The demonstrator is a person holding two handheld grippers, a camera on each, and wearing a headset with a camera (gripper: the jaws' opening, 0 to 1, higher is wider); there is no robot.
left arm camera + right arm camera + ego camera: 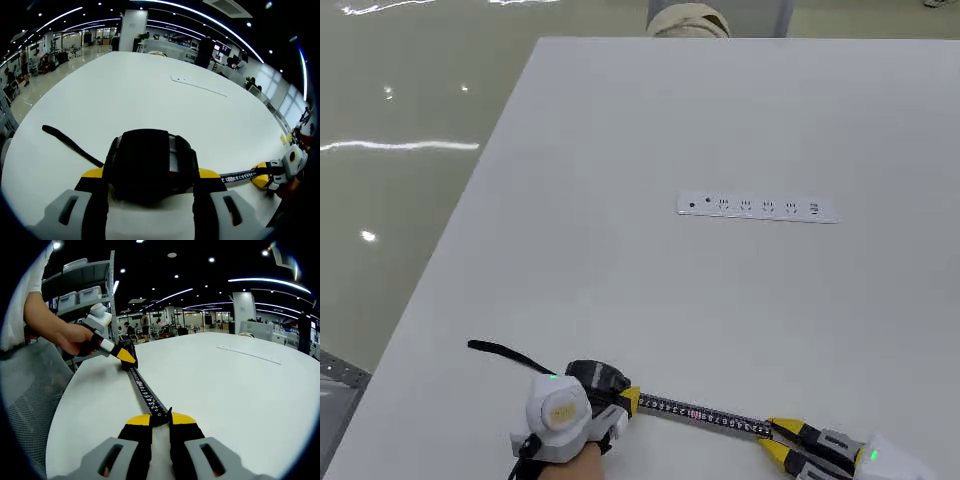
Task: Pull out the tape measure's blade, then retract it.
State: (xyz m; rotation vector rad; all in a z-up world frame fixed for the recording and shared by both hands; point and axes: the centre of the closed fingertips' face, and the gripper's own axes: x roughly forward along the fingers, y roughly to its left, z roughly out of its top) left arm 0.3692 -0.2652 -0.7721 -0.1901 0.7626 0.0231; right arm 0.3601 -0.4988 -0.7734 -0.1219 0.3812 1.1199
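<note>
The left gripper is clamped on the two sides of the case. The right gripper is pinched shut on the free end of the blade. The blade runs from the case along the near edge of the table, between the two grippers. The strap trails loose behind the case.

Handling, as I judge it:
- Case: hard, compact, light. Grip across its flat sides, as now.
- Blade: thin, smooth, probably sprung. It should stay stiff along its length but kink if bent sideways.
- Hold the blade at its tip. A slack pinch could let it slip and whip back.
- For retraction, feed the blade back under control.

The table is white, flat and smooth, so the case may slide. A power strip lies well apart. The floor is glossy. Shelving stands behind the near edge.
</note>
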